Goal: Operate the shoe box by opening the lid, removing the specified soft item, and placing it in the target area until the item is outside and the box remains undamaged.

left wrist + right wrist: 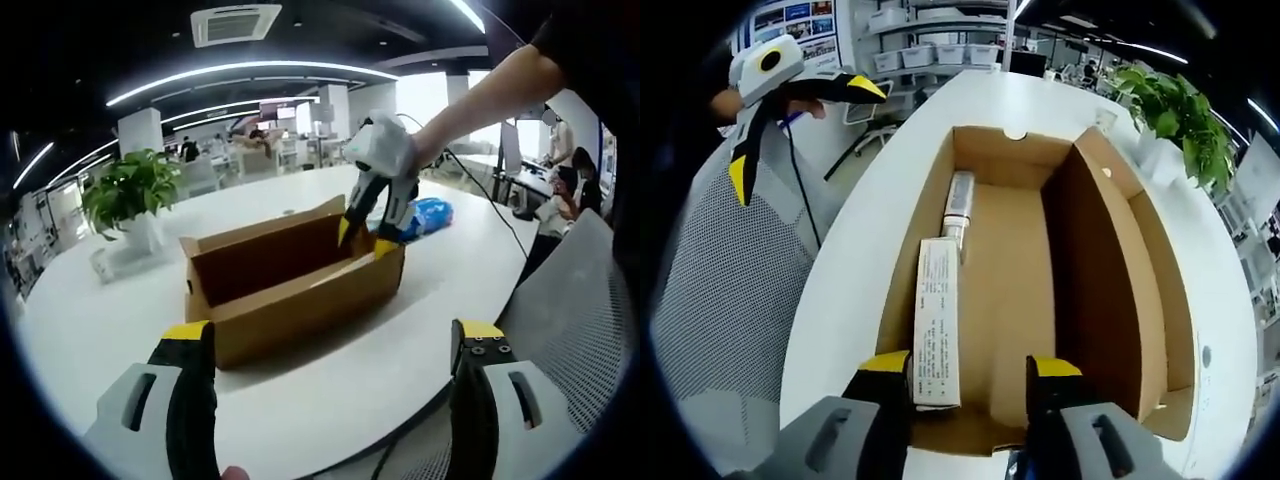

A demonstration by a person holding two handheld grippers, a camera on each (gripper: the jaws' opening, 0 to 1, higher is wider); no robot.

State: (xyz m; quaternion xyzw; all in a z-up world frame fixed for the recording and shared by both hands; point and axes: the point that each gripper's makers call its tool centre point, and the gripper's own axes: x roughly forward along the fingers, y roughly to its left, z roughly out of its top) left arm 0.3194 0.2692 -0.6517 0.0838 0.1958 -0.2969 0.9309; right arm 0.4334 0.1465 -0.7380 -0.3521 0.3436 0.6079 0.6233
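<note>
Lid already open; reaching-in step under way. Hovering right gripper (970,375) over near end of shoe box (290,290), jaws spread wide, gripping nothing. Holding left gripper (330,345) back above the table (400,360), jaws wide apart, empty, touching nothing. Lying against left inner wall: white carton (937,320), tube (959,200) beyond it. Blue soft item (425,215) resting on table just behind box, seemingly already outside. Next, by judgement: confirming target item, lowering gently, avoiding cardboard walls.

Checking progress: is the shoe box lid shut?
No, in the right gripper view the shoe box is open, and a long white carton lies inside.
</note>
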